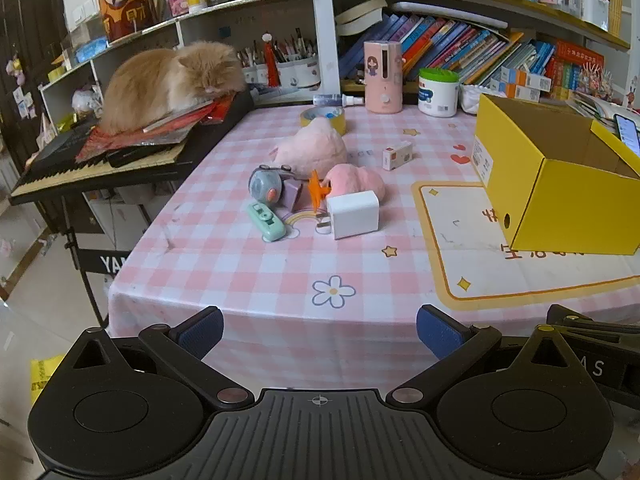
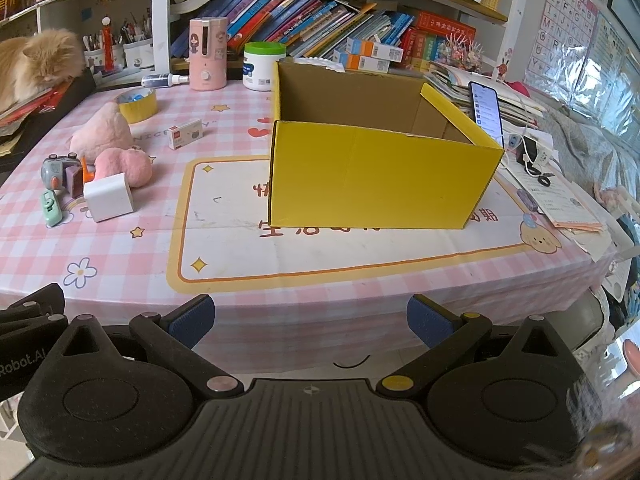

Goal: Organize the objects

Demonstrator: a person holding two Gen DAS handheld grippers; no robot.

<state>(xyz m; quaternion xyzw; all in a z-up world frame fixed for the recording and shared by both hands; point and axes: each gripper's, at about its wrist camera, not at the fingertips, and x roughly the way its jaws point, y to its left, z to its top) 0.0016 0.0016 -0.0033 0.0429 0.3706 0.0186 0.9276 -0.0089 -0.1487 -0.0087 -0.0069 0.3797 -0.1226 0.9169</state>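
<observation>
Pink checked tablecloth (image 2: 280, 288) below bookshelves (image 2: 320, 4); yellow box (image 2: 380, 176) sits mouth-up, long axis running left-right; left gripper (image 1: 319, 330) and right gripper (image 2: 310, 320) both gape, holding nothing.

A fluffy orange cat (image 1: 172, 80) naps on red papers (image 1: 160, 128) on top of a piano keyboard (image 1: 100, 168). Lots of books (image 2: 304, 20) lean on the shelf behind. A phone (image 2: 486, 110) stands up, its screen lit, beside some white cables (image 2: 528, 156).

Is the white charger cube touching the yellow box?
Apart. The right wrist view shows bare mat between the white charger cube and the yellow box.
</observation>
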